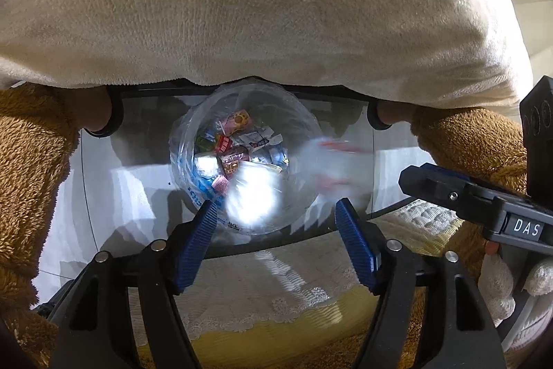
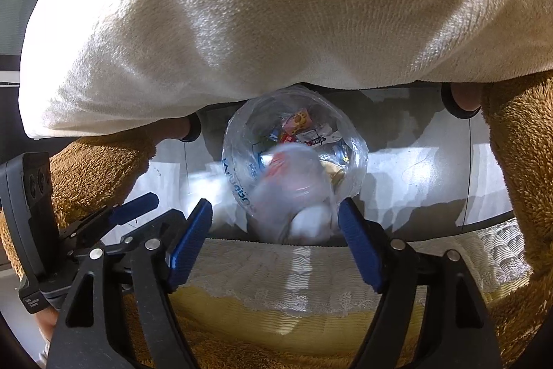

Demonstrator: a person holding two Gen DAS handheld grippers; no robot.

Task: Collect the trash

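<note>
A round bin lined with a clear plastic bag (image 1: 186, 140) stands on the floor below me, holding several colourful wrappers (image 1: 235, 140). It also shows in the right wrist view (image 2: 238, 140). My left gripper (image 1: 276, 213) is open over the bin's near rim, with a blurred white piece of trash (image 1: 252, 196) falling between its jaws. My right gripper (image 2: 274, 213) is open, and a blurred white and red plastic wrapper (image 2: 293, 189) drops free between its fingers above the bin. The right gripper (image 1: 449, 192) shows at the right of the left wrist view.
A large cream plush cushion (image 1: 259, 6) overhangs the bin from above. Brown plush fabric (image 1: 31, 161) flanks both sides. A white lace cloth over yellow padding (image 1: 262, 300) lies under the grippers. The floor (image 1: 131, 182) around the bin is glossy and pale.
</note>
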